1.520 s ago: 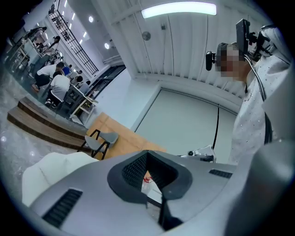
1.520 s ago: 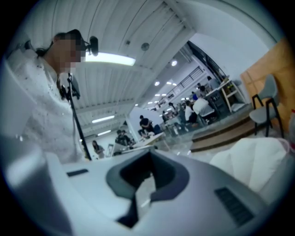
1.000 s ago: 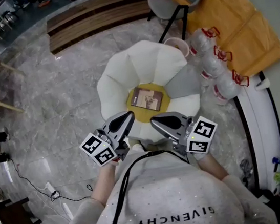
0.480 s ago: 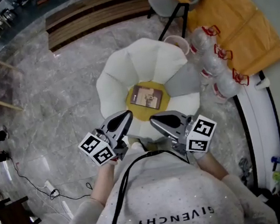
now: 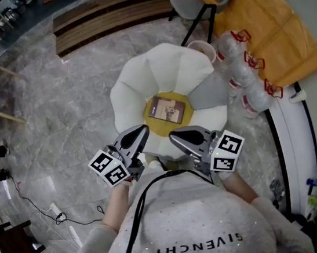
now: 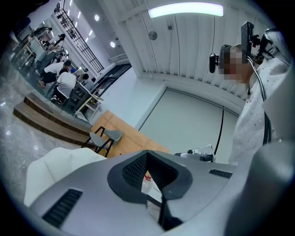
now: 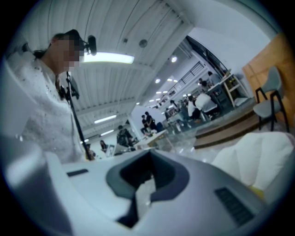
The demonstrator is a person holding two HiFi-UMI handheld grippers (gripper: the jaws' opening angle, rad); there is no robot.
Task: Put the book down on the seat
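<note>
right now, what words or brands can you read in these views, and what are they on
"GIVENCHY": upside down in the head view, on the person's white speckled sweatshirt.
Brown book on the white petal-shaped seat: cover print too small to read.
Black-and-white marker cubes: square patterns only, no letters.

A glossy grey stone-look floor [image 5: 56, 108] reflects light; the seat [image 5: 156, 70] is soft, matt white cloth with a yellow pad [image 5: 154, 126]; the book [image 5: 166, 109] has a dull brown cover; the bench [image 5: 108, 18] is slatted wood; the bottles [image 5: 244, 76], clear shiny plastic.
</note>
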